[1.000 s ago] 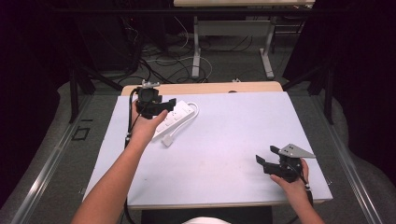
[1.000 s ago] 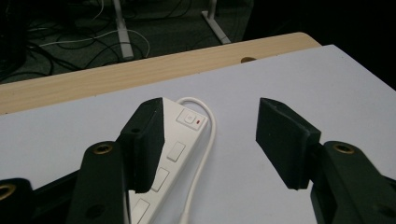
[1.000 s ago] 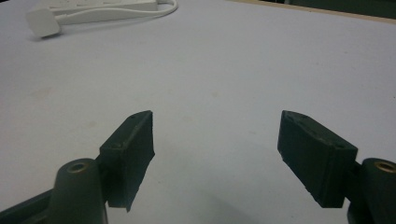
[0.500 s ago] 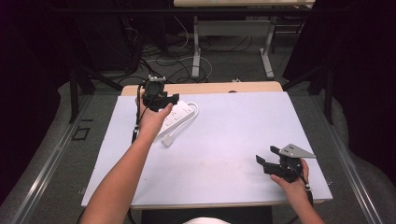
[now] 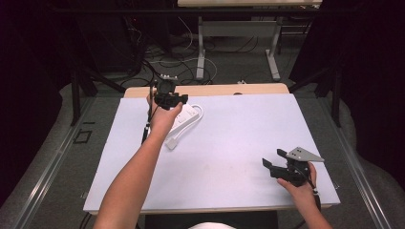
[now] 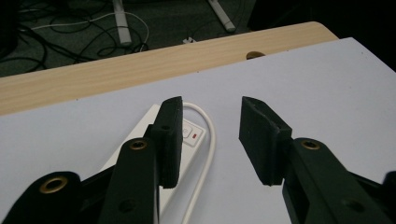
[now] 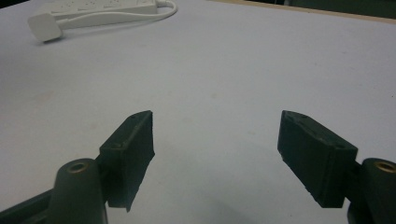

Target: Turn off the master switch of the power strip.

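A white power strip point(image 5: 189, 115) lies at the table's far left, its white cable point(image 5: 199, 113) looped round its far end and its white plug point(image 5: 172, 143) nearer me. My left gripper point(image 5: 168, 98) hovers over the strip's far end, open, nothing between its jaws. In the left gripper view the strip point(image 6: 188, 135) with its red switch mark sits just under my left gripper point(image 6: 210, 135). My right gripper point(image 5: 273, 160) rests open near the table's front right corner. In the right gripper view the strip point(image 7: 100, 5) and plug point(image 7: 44, 26) lie far off, beyond my right gripper point(image 7: 217, 140).
A pale mat point(image 5: 239, 138) covers the table; a wooden strip point(image 5: 224, 89) shows along its far edge, with a small hole point(image 6: 253, 55) in it. Beyond stand desk legs point(image 5: 201, 47) and loose cables point(image 5: 167, 55) on the floor.
My left gripper has moved away from me, from over the middle of the power strip to its far end. The right gripper has stayed put.
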